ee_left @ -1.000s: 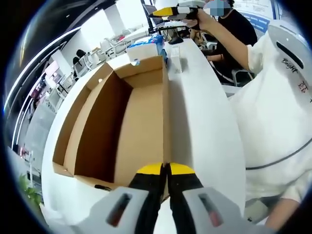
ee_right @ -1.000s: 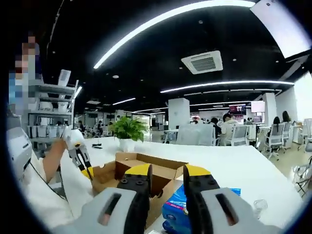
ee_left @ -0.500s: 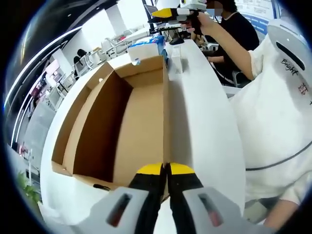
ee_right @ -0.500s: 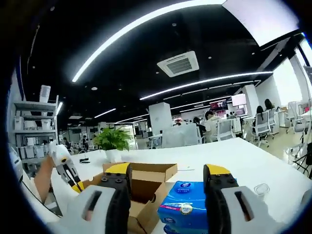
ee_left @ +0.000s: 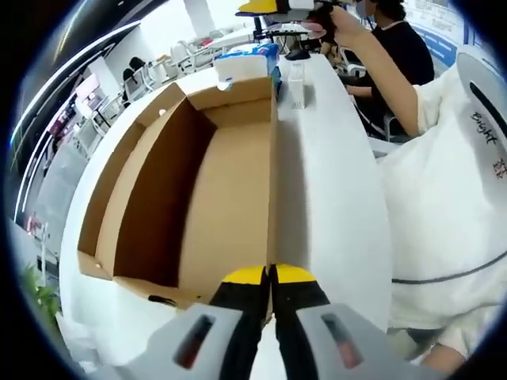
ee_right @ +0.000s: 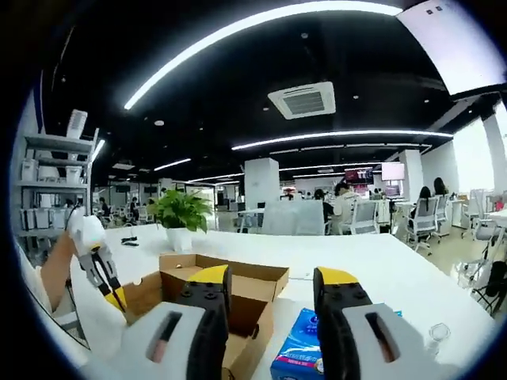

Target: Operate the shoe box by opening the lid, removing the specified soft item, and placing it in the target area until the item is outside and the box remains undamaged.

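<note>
Right tongs (ee_right: 269, 285), narrower than half a second ago, remain apart above the blue tissue pack (ee_right: 295, 348). Left tongs (ee_left: 269, 275) stay clamped on the open cardboard shoe box's (ee_left: 230, 198) near wall, on the white bench (ee_left: 333, 206).

A long white table (ee_left: 333, 198) is carrying an open cardboard shoe box (ee_left: 214, 190), its lid flap lying flat. Just beyond the box's far end, a blue tissue pack (ee_left: 249, 59) is sitting on the tabletop, with a small clear plastic cup (ee_left: 295, 83) standing beside it.
</note>
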Tool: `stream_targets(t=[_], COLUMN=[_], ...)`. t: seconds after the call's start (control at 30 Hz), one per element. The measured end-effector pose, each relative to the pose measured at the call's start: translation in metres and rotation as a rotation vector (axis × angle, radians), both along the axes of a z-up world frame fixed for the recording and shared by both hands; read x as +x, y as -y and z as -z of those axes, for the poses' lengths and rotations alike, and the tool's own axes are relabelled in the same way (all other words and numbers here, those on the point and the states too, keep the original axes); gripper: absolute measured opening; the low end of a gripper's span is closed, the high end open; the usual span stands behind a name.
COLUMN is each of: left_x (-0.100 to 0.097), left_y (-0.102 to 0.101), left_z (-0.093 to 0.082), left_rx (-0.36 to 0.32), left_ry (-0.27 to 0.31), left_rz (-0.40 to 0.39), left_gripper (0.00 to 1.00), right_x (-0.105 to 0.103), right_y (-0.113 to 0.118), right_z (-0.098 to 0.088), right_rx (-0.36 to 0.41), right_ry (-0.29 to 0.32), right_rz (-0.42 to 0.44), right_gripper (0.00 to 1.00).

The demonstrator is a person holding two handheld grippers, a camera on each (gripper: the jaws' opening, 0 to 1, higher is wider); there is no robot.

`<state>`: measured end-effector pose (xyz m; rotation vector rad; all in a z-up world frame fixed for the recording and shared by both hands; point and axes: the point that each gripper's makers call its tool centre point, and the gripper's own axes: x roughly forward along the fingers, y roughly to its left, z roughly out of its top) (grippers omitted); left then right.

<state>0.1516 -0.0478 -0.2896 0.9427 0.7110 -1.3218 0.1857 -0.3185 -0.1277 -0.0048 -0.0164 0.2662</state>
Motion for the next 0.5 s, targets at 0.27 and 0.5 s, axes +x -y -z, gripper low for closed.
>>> stream_targets(t=[0.27,0.5], left_x=[0.0,-0.002], left_y=[-0.003,-0.003], left_z=[0.0,0.001], left_rx=[-0.002,0.025], left_ry=[-0.042,-0.032], left_rz=[-0.043,-0.013], left_gripper=[0.02,0.02], right_x=[0.025,0.04], right_y=[0.006,0.02], right_z=[-0.003,-0.016], right_rx=[-0.069,0.02], right_ry=[-0.068,-0.027], right_rz=[-0.04,0.023], right_gripper=[0.63,0.53])
